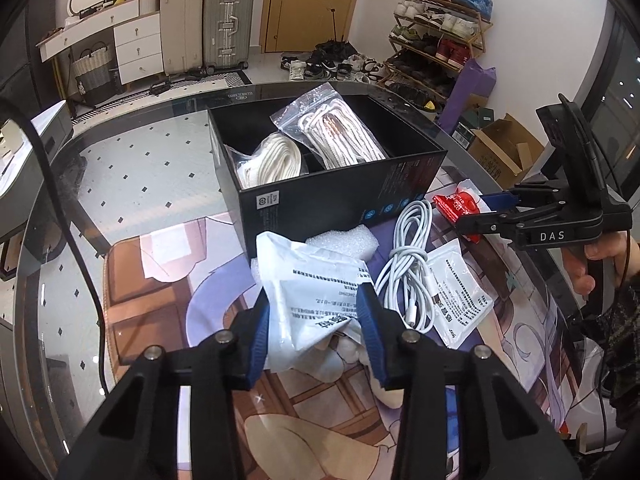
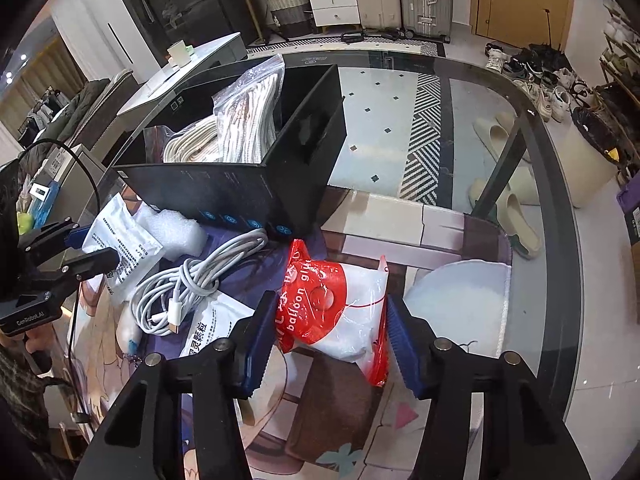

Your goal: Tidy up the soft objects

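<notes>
The black box (image 1: 332, 196) stands open on the glass table (image 1: 132, 152), and everything else sits around it. Inside it lie two zip bags of white cord (image 1: 344, 128), side by side in separate compartments.

Just in front of the box, on the printed mat (image 1: 160, 280), the left gripper (image 1: 316, 332) has its blue pads against both sides of a crumpled white packet (image 1: 304, 280) — the jaws stand fairly narrow, pinching the packet's lower part while its top leans toward the box. A piece of white foam (image 1: 344, 240) lies between the packet and the box wall. Beside the packet, also in front of the box, are a coiled white cable (image 1: 408, 264) and a flat white sachet (image 1: 460, 292).

At the box's near right corner, the right gripper (image 2: 330, 332) brackets a red and white bag (image 2: 340, 312) printed "balloon glue". Its left pad touches the bag's red side and its right pad sits at the bag's far edge; the plastic looks lightly squeezed, so it reads as a grip.

The right wrist view alone shows that printing and the pads' contact — from the left wrist view only a red corner of the bag shows behind the right tool. The left wrist view alone shows the packet held between the left pads
</notes>
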Demonstrator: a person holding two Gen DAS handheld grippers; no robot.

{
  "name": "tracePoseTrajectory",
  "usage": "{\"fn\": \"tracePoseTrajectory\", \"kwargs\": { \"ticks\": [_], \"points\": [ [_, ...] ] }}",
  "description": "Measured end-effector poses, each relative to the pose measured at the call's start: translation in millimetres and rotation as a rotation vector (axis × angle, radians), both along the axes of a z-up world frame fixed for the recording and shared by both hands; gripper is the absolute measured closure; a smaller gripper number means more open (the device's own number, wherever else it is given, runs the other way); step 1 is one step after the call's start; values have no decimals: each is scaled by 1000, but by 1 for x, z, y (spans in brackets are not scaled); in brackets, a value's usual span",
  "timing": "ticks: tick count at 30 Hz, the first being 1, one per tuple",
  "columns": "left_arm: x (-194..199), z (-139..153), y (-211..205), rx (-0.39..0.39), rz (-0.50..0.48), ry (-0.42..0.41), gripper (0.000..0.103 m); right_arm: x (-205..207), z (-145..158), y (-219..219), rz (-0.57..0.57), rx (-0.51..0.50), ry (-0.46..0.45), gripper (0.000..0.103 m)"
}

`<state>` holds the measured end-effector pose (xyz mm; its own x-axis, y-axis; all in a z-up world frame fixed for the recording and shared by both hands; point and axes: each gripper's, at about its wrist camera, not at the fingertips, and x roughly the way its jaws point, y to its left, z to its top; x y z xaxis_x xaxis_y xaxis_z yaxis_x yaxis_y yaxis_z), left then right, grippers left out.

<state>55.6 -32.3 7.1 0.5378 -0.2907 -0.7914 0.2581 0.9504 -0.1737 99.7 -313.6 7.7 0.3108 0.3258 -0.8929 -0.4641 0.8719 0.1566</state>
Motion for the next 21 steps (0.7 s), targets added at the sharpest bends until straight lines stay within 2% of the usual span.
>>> {"fn": "tracePoseTrajectory", "kwargs": {
  "ticks": [17, 19, 21],
  "points": [
    [-6, 17, 8, -12, 16, -31, 76, -14, 15, 6, 27, 5, -26, 50],
    [-7, 21, 8, -10, 20, -41, 89, -17, 18, 6, 29, 9, -31, 50],
    [-8, 25, 8, -13, 19, -49, 89, -20, 21, 7, 34, 15, -35, 50]
  ]
}}
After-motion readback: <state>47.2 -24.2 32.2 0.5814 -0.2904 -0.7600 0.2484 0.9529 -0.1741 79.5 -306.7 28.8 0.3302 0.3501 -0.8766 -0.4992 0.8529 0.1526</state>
